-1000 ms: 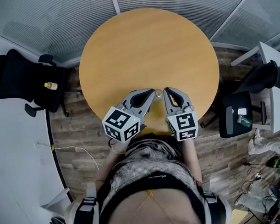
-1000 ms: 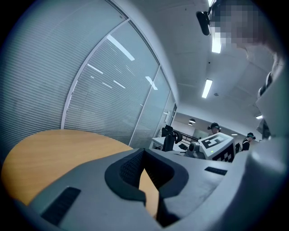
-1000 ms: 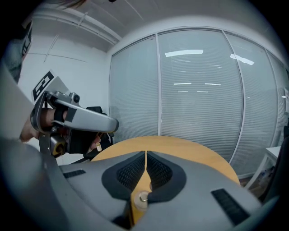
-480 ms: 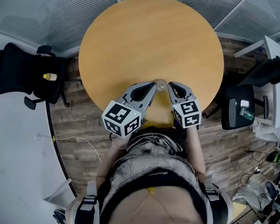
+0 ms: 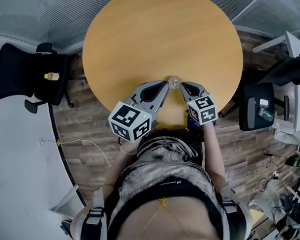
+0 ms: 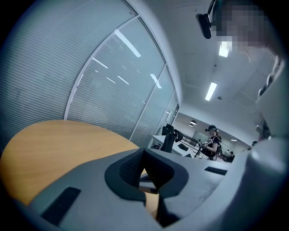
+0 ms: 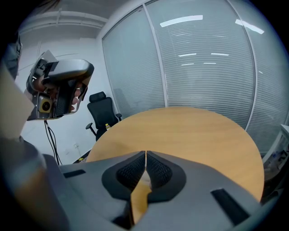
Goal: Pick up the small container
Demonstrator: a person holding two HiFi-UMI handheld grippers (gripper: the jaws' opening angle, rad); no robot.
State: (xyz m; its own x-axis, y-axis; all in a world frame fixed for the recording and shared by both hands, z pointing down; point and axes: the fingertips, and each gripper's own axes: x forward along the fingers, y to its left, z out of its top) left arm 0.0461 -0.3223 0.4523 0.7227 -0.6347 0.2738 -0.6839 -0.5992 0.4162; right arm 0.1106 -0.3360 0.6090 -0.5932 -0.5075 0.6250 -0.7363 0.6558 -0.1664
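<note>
Near the front edge of the round tan wooden table, the small, pale, glassy-looking round container sits between the two tool tips, gripped by neither.
Left gripper: jaws clenched, empty.
Right gripper: jaws clenched, empty.
Judgement: pickup not yet begun; a jaw must open first. Container too small to tell lid or contents.
</note>
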